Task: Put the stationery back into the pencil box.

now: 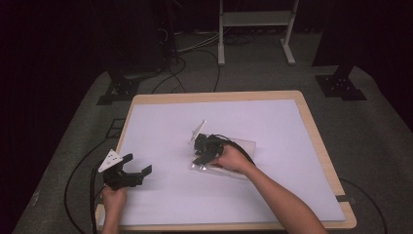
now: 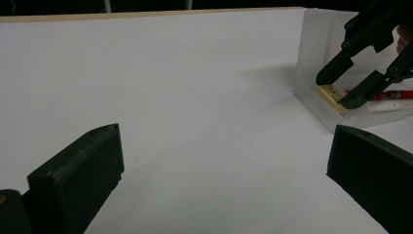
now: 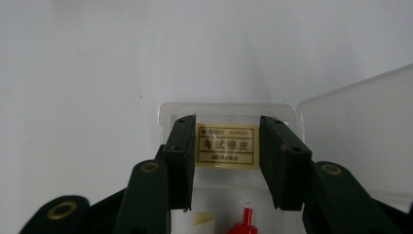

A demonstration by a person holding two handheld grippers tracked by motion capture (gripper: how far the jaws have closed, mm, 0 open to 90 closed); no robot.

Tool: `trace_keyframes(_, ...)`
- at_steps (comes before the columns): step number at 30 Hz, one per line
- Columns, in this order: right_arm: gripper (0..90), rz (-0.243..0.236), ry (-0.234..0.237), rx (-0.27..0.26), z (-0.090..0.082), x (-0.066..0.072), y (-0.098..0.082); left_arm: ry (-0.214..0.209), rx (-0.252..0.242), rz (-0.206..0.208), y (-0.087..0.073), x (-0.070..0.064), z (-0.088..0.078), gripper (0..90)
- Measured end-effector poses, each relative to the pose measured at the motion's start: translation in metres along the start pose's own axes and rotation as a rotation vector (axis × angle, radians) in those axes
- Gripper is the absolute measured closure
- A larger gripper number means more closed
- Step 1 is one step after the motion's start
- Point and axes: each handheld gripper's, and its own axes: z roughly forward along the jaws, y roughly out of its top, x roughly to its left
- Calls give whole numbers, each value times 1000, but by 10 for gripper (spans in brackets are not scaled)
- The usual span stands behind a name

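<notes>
Eraser (image 3: 227,146) framed by my right gripper (image 3: 227,161).
Jaws flank its sides inside the clear case (image 3: 350,141); contact unclear. Left gripper (image 2: 224,180) gapes, released.

White sheet (image 1: 272,122) on wood table (image 1: 314,127); grey carpet (image 1: 380,146), white frame legs (image 1: 253,29), cables (image 1: 195,46) behind.

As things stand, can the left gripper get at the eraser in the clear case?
Probably not yet. The left gripper sits open and apart from the clear case, with bare table between. The right gripper already straddles the eraser, one of its fingers on each side, blocking access.
</notes>
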Motion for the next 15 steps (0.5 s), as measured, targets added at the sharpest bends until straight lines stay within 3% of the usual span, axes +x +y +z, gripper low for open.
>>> trace_keyframes(15, 580, 6, 8, 10, 3, 0, 0, 1, -2, 1, 0, 0, 0, 0)
